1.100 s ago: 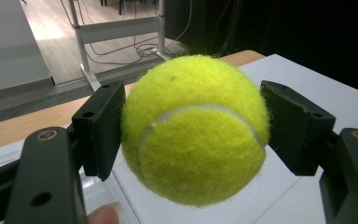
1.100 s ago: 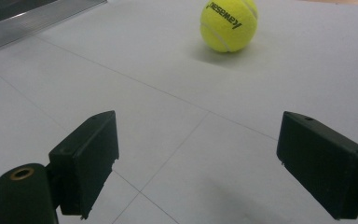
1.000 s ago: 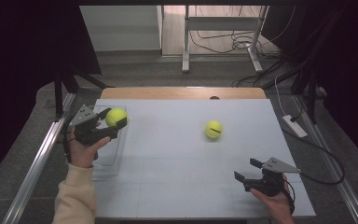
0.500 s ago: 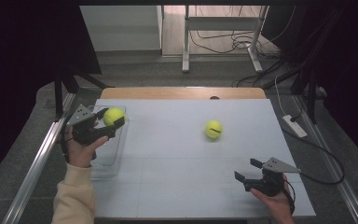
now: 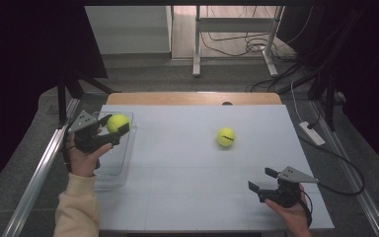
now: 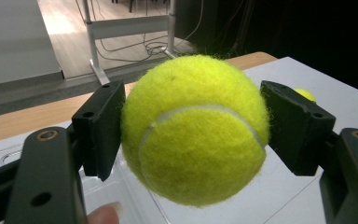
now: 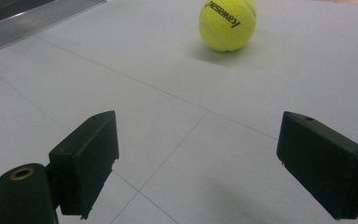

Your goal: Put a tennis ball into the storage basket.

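Observation:
My left gripper point(image 5: 114, 124) is shut on a yellow tennis ball point(image 5: 118, 121), held just above a clear plastic tray point(image 5: 109, 171) at the table's left side. In the left gripper view both black pads point(image 6: 100, 128) press the ball point(image 6: 193, 130) from either side. A second tennis ball point(image 5: 225, 137) lies on the white table right of centre, apart from both grippers. It sits ahead of my right gripper point(image 7: 196, 158) in the right gripper view, as the printed ball point(image 7: 227, 23). My right gripper point(image 5: 260, 179) stands open near the front right corner with nothing between its jaws.
The white tabletop point(image 5: 187, 163) has a wooden strip point(image 5: 192, 98) along its far edge. A metal rail point(image 5: 34, 182) runs along the left side. A white power strip point(image 5: 312, 133) and cables lie on the floor to the right. A metal stand point(image 5: 197, 44) is beyond the table.

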Motion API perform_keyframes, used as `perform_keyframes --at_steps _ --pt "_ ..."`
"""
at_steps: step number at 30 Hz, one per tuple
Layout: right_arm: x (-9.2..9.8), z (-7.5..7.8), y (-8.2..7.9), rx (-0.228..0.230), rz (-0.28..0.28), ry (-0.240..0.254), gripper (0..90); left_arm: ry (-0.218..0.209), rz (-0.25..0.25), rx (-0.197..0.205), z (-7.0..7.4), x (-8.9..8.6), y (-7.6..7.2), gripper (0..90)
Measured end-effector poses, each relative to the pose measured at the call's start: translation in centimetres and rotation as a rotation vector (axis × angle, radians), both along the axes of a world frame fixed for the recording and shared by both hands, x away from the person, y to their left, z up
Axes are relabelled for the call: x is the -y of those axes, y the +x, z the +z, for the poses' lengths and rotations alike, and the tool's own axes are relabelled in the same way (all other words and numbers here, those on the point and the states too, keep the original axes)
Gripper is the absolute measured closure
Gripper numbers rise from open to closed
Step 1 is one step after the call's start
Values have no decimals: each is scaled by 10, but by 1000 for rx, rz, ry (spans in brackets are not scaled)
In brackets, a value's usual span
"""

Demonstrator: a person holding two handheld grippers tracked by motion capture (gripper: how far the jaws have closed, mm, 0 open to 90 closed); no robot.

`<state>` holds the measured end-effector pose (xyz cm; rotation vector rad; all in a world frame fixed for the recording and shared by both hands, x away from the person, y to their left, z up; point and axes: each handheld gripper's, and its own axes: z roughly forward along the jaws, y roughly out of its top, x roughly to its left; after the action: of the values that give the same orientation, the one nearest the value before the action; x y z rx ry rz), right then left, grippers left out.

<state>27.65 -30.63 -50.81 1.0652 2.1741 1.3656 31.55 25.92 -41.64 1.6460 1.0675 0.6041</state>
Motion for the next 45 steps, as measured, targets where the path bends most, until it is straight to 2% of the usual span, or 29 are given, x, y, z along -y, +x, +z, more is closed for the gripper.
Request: perform_keyframes --at_steps 7,11,18,27,35,43,45 --pt "0 0 0 -4 -5 4 127 14 30 -11 3 -7 3 271" --pt "2 0 0 -2 -6 13 127 46 56 -31 8 -13 9 271" --pt "2 1 0 -1 -5 11 128 55 86 -44 11 -22 13 271" --pt "1 1 1 -3 -8 10 128 64 113 -68 9 -30 20 271" --pt "2 1 1 -1 -10 13 128 68 128 -112 4 -36 32 271" --pt "2 1 1 -2 -11 14 128 112 158 -171 -1 -43 49 271" --pt "2 1 1 0 -10 13 128 108 161 -181 -2 -45 52 271"
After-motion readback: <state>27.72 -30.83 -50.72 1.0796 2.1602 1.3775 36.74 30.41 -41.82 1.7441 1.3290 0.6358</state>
